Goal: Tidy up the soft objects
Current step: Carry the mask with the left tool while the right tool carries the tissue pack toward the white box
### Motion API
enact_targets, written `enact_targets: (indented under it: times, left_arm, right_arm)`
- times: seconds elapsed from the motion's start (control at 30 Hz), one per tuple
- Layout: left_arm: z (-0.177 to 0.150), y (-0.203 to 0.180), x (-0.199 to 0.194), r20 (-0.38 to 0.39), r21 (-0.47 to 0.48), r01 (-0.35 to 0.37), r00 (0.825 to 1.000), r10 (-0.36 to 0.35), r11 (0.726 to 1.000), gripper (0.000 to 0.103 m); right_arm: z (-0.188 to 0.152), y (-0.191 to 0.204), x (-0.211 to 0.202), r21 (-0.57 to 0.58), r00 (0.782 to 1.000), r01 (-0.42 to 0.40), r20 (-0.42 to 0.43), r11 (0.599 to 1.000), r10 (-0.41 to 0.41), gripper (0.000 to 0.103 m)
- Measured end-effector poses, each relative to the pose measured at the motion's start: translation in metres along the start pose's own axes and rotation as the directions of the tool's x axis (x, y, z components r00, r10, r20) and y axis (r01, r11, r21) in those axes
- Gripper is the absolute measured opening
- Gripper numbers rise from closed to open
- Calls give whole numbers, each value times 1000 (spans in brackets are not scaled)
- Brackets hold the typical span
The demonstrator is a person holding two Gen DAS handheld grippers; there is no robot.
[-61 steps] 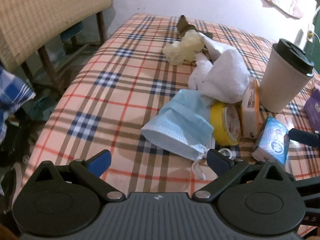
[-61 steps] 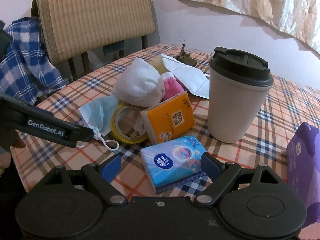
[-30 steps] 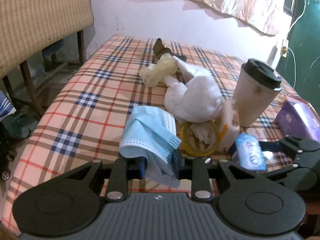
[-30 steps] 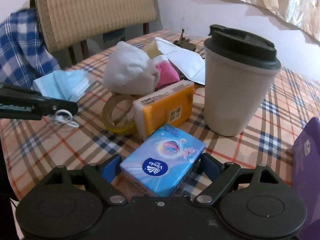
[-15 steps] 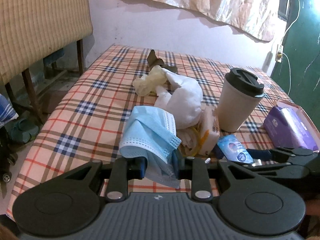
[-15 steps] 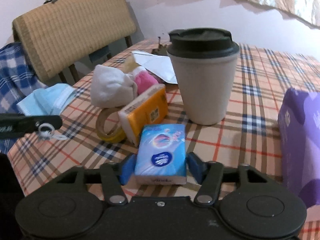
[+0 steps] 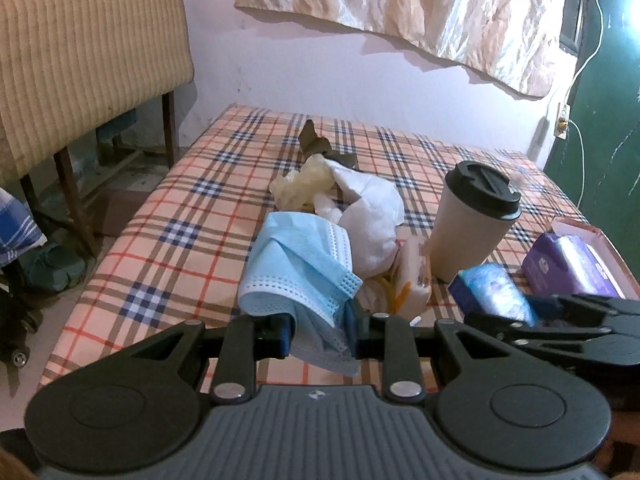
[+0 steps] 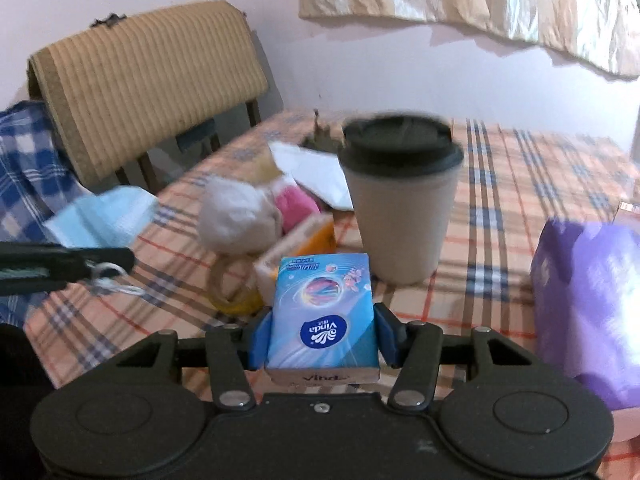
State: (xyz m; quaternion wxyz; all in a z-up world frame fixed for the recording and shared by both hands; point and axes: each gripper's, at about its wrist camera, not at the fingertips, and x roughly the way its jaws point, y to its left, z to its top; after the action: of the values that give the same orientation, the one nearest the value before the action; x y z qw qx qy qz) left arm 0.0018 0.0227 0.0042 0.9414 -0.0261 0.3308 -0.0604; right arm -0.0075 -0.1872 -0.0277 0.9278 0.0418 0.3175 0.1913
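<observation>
On the left, the left gripper is keeping its jaws clamped on the bunched blue face mask, which has come up off the checked tabletop where it was lying flat two seconds ago. In the middle, the white cloth bundle, the yellow tape roll and the orange tissue pack are sitting untouched beside the lidded cup. On the right, the right gripper is closing its jaws on the blue tissue pack, now between the pads and no longer resting near the cup. Both soft items appear secured, so carrying them to their place seems next.
</observation>
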Motion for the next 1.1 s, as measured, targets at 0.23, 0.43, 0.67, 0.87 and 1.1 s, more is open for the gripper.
enact_targets:
  times: [0.23,0.43,0.67,0.87,1.1]
  left_arm:
    - [17,-9,-4,19,11,-12,1000,12,1000,28]
    - [34,-16,-3,34,19,-9,999,8,1000,28]
    - [50,-23,-1,28,23,-8,1000,8,1000,28]
    - [61,-29,-1,33,35,-5,999,4,999,28]
    - [66,-39,1,31,43,2,1000,-4,999,28]
  right_arm:
    - [31,17,-12,-35,998,-45,44,998,46,64]
    - [49,22,-17,-45,997,-43,54,998,46,64]
    - [68,18,-22,-43,997,-31,63,999,34,64]
    - [79,12,-27,-34,997,-15,78,999,17,64]
    - [83,-2,-32,-8,996,11,84,1000,-10,64]
